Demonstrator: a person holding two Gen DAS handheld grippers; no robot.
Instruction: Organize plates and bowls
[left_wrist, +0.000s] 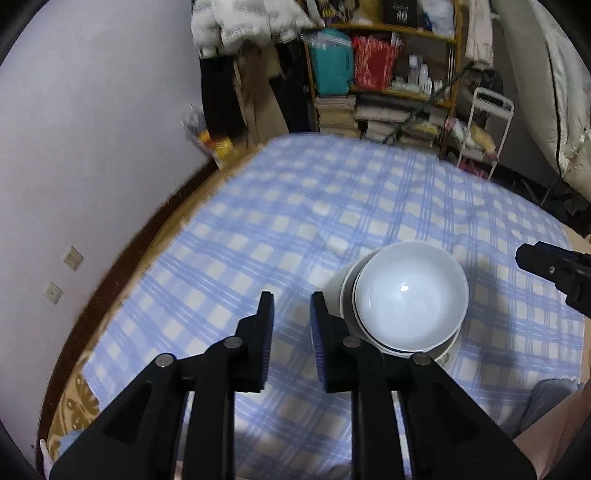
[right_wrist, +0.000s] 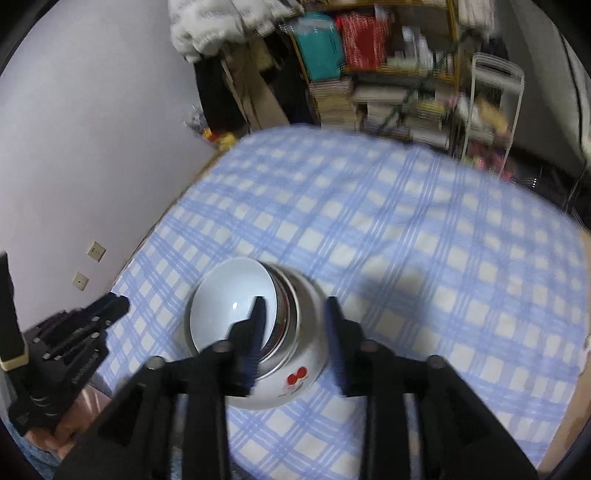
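Right wrist view, white bowls nested in cherry-printed bowl, checked cloth

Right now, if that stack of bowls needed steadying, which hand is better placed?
Probably the right gripper: its open fingers hang over the rim of the stacked bowls. The left gripper hangs open beside them.

A stack of white bowls is being framed low centre on the checked sheet, the right tool parted around its rim.

Black plastic grippers w/ blue ribbed pads, silver pivot pins.
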